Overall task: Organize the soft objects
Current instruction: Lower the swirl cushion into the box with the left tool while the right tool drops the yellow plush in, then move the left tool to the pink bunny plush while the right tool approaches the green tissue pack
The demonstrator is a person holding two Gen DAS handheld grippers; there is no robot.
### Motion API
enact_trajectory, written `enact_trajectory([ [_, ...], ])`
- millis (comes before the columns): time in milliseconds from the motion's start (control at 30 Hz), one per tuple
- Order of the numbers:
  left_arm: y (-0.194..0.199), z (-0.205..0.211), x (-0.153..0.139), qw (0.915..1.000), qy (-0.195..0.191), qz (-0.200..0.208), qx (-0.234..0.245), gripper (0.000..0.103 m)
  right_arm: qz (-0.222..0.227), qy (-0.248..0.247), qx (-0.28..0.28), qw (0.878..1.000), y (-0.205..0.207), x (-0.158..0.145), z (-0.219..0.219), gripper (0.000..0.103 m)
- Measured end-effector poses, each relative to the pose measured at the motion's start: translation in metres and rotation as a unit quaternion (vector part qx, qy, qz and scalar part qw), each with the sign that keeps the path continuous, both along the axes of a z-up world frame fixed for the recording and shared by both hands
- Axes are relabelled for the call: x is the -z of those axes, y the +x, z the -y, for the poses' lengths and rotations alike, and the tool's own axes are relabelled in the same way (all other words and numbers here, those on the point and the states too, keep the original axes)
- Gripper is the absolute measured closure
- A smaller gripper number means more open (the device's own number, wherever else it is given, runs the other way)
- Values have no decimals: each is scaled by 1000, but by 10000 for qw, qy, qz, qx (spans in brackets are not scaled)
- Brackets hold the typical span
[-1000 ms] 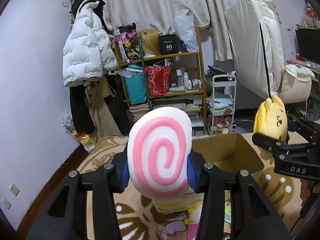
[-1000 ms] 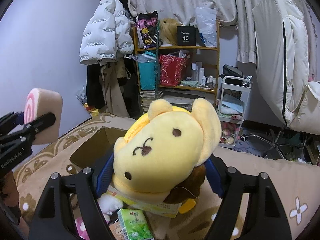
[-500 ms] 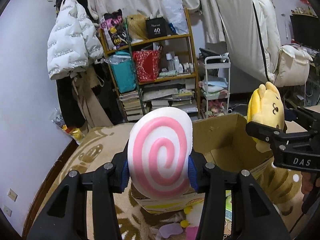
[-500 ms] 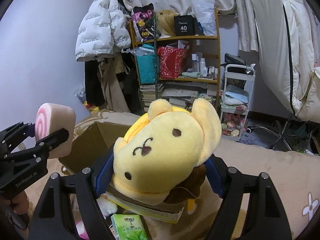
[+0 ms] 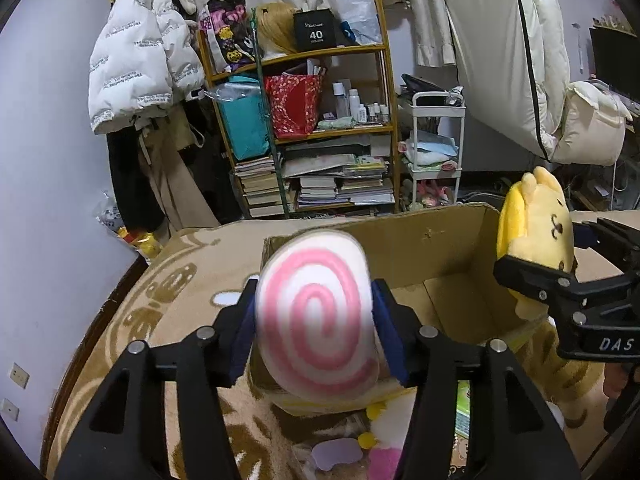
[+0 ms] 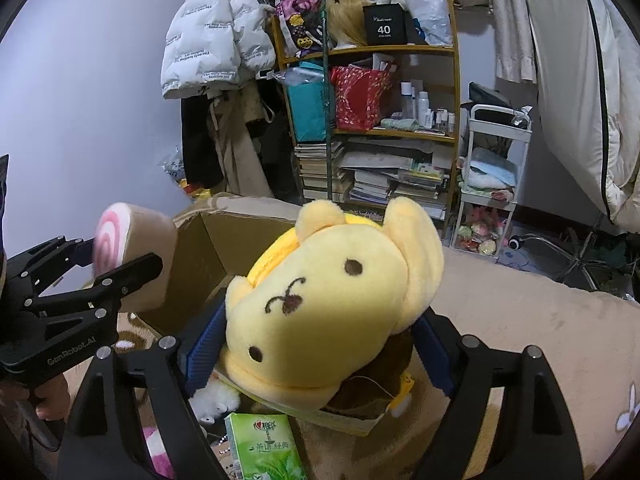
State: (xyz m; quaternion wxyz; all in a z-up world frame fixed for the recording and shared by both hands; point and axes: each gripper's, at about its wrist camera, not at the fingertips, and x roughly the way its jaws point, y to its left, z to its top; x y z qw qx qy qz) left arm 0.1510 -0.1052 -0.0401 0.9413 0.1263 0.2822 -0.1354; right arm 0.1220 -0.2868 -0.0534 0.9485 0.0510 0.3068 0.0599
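Note:
My left gripper (image 5: 314, 320) is shut on a pink-and-white swirl cushion (image 5: 316, 312), held above the near left corner of an open cardboard box (image 5: 436, 248). The cushion also shows in the right wrist view (image 6: 132, 256). My right gripper (image 6: 320, 332) is shut on a yellow dog plush (image 6: 332, 300), held over the box's near right edge (image 6: 224, 240). The plush also shows at the right of the left wrist view (image 5: 536, 224).
A patterned beige rug (image 5: 168, 288) lies under the box. Small soft toys (image 5: 372, 444) and a green tissue pack (image 6: 264, 444) lie in front of the box. A cluttered shelf (image 5: 320, 132) and a white trolley (image 5: 436, 140) stand behind.
Both grippers have moved forward and tilted down towards the box, so its opening now sits closer beneath the cushion and plush. Both still hold their toys.

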Motion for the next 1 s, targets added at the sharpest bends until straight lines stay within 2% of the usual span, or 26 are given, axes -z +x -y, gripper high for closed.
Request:
enact_trajectory([
  [233, 2, -3, 3, 9999, 22, -37, -106, 36, -108, 1, 26, 9999, 1, 6, 0, 7],
  [400, -4, -5, 3, 9998, 142, 34, -154, 21, -92, 36, 58, 9999, 1, 5, 2, 5],
  [500, -10, -7, 2, 9995, 209, 67, -206, 12, -32, 66, 91, 9999, -2, 2, 4, 0],
  [633, -17, -12, -1, 9996, 122, -113, -246, 9, 14, 109, 117, 9999, -8, -3, 5, 0],
  [733, -28, -16, -5, 9995, 153, -101, -263, 6, 73, 147, 138, 9998, -15, -9, 6, 0],
  [1000, -53, -28, -16, 9987, 172, -312, -376, 5, 173, 204, 213, 9994, -40, -22, 9, 0],
])
